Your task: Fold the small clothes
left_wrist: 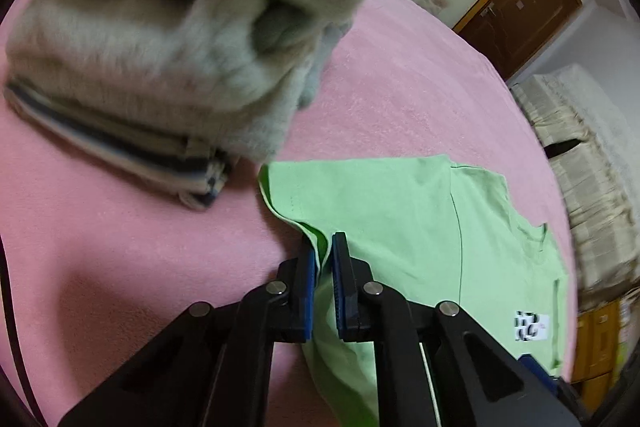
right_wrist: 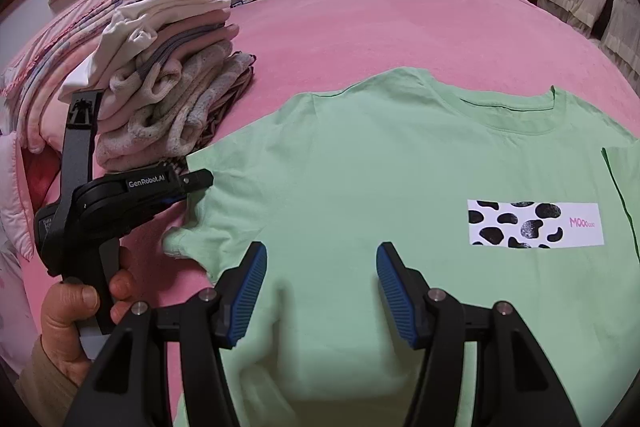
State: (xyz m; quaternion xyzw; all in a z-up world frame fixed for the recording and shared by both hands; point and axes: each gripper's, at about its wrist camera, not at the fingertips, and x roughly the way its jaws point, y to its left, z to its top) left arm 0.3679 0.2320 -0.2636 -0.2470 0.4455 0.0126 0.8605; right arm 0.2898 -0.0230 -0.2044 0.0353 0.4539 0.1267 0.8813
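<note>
In the left wrist view, the left gripper has its fingers clamped on the left edge of the green T-shirt, by the sleeve. A thin fold of cloth stands pinched between the blue pads, probably so this side can be lifted and carried across. The shirt lies flat on the pink bed. Just beyond it, far and left, is a pile of folded clothes, blurred, apparently items already done.

In the right wrist view, the right gripper hangs over the near middle of the shirt, fingers apart and holding nothing, likely waiting to take the hem. The shirt is spread front up, its cow-patch print to the right and the collar at the far side. At left, a hand grips the other tool's handle, beside the stacked clothes.
</note>
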